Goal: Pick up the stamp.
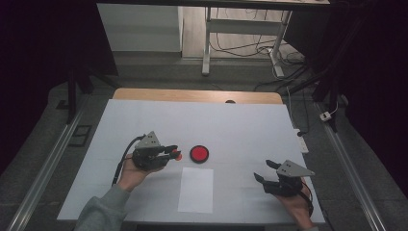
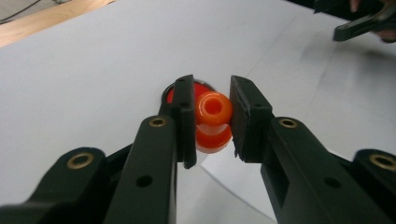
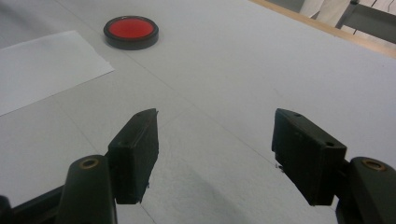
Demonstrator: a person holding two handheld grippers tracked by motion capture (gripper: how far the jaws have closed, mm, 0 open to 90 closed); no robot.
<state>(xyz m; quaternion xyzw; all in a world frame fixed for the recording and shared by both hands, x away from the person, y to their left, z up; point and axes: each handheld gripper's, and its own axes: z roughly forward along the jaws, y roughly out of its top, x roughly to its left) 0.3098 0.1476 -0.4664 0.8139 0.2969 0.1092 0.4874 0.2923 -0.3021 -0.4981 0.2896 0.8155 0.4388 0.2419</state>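
Observation:
My left gripper (image 2: 213, 116) is shut on a small orange spool-shaped piece (image 2: 213, 122), its round hollow end facing the camera. From above, that left gripper (image 1: 174, 153) hovers just left of a round red disc with a black rim (image 1: 198, 153), the orange piece (image 1: 178, 155) at its tip. The red disc (image 2: 201, 88) peeks out behind the jaws in the left gripper view. My right gripper (image 1: 264, 171) rests at the table's right front, jaws wide apart and empty (image 3: 215, 149). The red disc (image 3: 131, 31) lies far off at upper left in the right gripper view.
A white sheet of paper (image 1: 196, 189) lies on the white table cover (image 1: 240, 125) in front of the disc. The wooden table edge (image 1: 197, 95) runs along the far side. Desk legs and cables (image 1: 240, 45) stand on the floor beyond.

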